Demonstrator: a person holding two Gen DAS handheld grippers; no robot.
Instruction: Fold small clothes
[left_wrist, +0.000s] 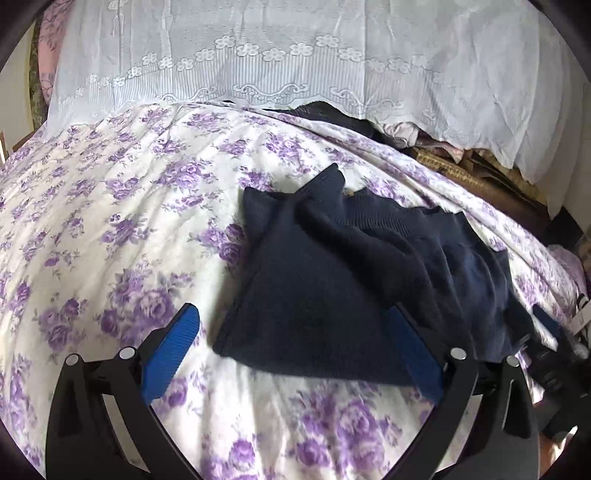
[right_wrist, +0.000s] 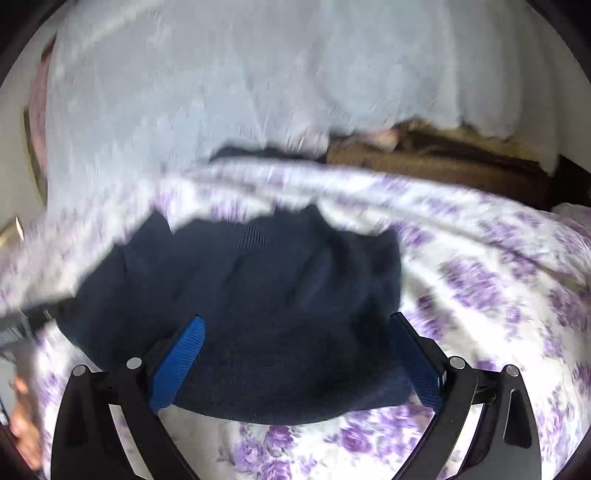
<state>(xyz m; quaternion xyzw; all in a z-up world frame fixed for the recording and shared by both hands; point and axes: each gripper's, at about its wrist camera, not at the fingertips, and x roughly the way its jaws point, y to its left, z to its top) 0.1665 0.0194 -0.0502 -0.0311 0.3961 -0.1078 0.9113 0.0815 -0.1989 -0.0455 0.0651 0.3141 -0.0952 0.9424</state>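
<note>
A dark navy knitted garment (left_wrist: 332, 280) lies crumpled on a bed sheet with purple flowers (left_wrist: 110, 229). My left gripper (left_wrist: 295, 317) is open, its blue pads wide apart, just above the garment's near left corner. The right gripper shows at the right edge of the left wrist view (left_wrist: 554, 343), by the garment's right side. In the right wrist view the garment (right_wrist: 258, 295) fills the middle, and my right gripper (right_wrist: 295, 325) is open over its near edge. That view is blurred by motion.
A white lace cloth (left_wrist: 295, 66) hangs along the far side of the bed. Brown woven things (left_wrist: 480, 166) and some dark clothing (left_wrist: 325, 110) sit under it at the back right. A hand shows at the left edge (right_wrist: 22, 424).
</note>
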